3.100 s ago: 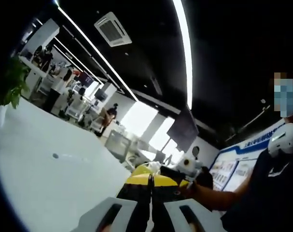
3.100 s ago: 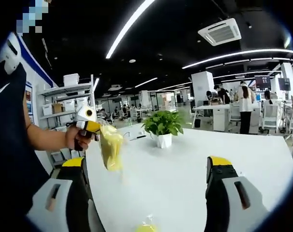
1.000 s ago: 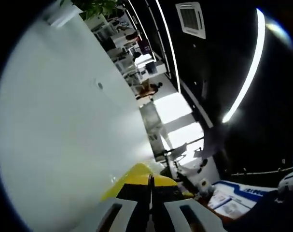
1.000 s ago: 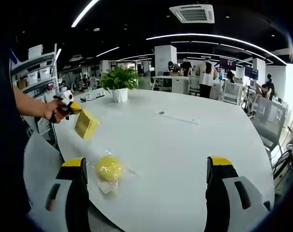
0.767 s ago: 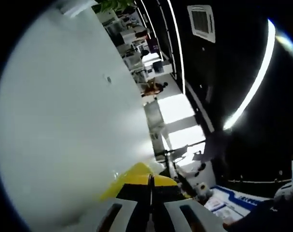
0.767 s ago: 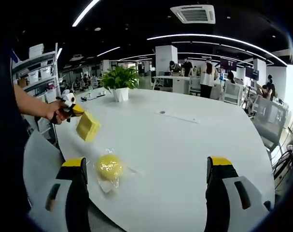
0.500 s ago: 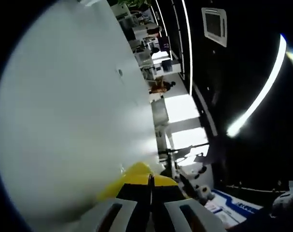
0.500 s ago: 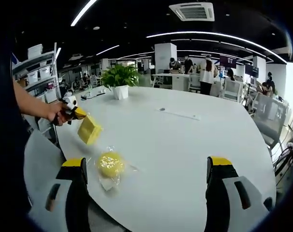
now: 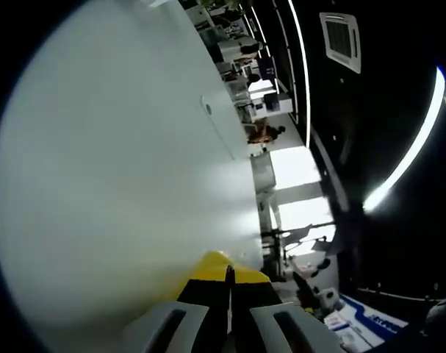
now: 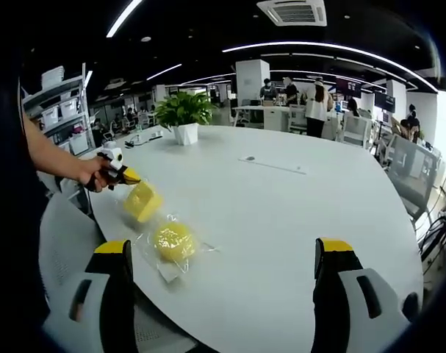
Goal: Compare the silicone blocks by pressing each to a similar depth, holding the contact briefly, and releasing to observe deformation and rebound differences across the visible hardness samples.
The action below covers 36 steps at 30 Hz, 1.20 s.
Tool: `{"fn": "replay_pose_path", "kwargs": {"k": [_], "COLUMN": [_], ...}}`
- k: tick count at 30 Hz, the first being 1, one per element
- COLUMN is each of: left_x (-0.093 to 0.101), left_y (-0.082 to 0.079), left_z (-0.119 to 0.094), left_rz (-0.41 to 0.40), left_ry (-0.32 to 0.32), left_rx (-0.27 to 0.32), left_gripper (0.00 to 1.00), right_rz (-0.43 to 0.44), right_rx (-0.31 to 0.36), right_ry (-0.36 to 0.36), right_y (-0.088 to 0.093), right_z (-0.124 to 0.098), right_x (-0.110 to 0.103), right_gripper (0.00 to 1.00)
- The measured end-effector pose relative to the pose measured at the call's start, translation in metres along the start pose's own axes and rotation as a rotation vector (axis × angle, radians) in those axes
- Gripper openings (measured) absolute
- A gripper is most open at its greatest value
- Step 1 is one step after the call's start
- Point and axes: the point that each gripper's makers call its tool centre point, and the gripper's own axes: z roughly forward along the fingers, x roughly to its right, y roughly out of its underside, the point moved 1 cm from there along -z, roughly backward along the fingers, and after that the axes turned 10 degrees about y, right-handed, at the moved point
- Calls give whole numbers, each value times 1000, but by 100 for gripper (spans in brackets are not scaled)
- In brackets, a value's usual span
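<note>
- Right gripper [image 10: 226,294] up close: jaws spread wide, nothing between them, hovering over the near edge of the white table [image 10: 296,213]. My read is it's kept free to do the pressing once a sample is set down.
- Just ahead of its left jaw, a round yellow silicone block [image 10: 173,241] lies on the table in a clear bag [image 10: 164,268], untouched and apart from both grippers.
- A little further, the left gripper [image 10: 123,175] comes in from the left, gripped by the person's hand [image 10: 94,173], its jaws closed on a square yellow block [image 10: 143,201], also in clear wrapping. That block hangs just above the table beside the round one; it looks like it's being brought alongside so the two can be compared.
- In the left gripper view, the jaws sit pressed together with the yellow of the held block [image 9: 219,266] peeking out in front of the tips, the camera rolled hard against the tabletop.
- Nothing blocks the way; the plastic wrapping could slip or crinkle under a press.
- Further out, a potted plant [image 10: 182,114] stands on the table's far side.
- Beyond: shelves [image 10: 57,110] at left, desks and standing people [image 10: 314,99] in an open office.
</note>
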Motion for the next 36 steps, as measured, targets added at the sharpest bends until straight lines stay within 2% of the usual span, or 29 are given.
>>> {"fn": "replay_pose_path", "kwargs": {"k": [2, 4, 6, 7, 9, 11, 14, 17, 18, 23, 27, 30, 36], "left_x": [-4, -5, -9, -13, -19, -23, -26, -37, -39, -45, -52, -54, -57], "left_y": [3, -2, -5, -6, -2, 1, -1, -3, 0, -1, -2, -3, -4], "left_z": [0, 0, -1, -2, -1, 1, 5, 3, 3, 0, -4, -5, -5], "left_rz": [29, 82, 97, 150, 170, 228, 296, 410, 425, 459, 583, 637, 657], "left_ry": [-30, -35, -56, -83, -118, -154, -180, -260, -275, -301, -374, -397, -415], "left_rx": [-15, 3, 13, -4, -41, -87, -109, -151, -175, -210, -298, -339, -361], "left_gripper": [0, 0, 0, 0, 0, 0, 0, 0, 0, 0, 0, 0, 0], "right_rz": [5, 8, 10, 13, 18, 20, 27, 30, 34, 43, 55, 56, 65], "right_rx": [-2, -2, -6, -8, -16, -19, -24, -25, -24, -25, -24, -18, -23], "right_ry": [4, 6, 6, 6, 5, 4, 3, 4, 4, 10, 19, 20, 24], "right_y": [1, 2, 3, 5, 8, 10, 11, 11, 11, 13, 13, 11, 13], "right_z": [0, 0, -1, -2, -2, -2, -3, -4, -4, -6, -8, -9, -8], "right_x": [1, 1, 0, 0, -1, -2, -3, -3, -3, -1, -1, -2, 0], "right_gripper": [97, 97, 97, 97, 97, 97, 97, 97, 97, 96, 96, 96, 96]}}
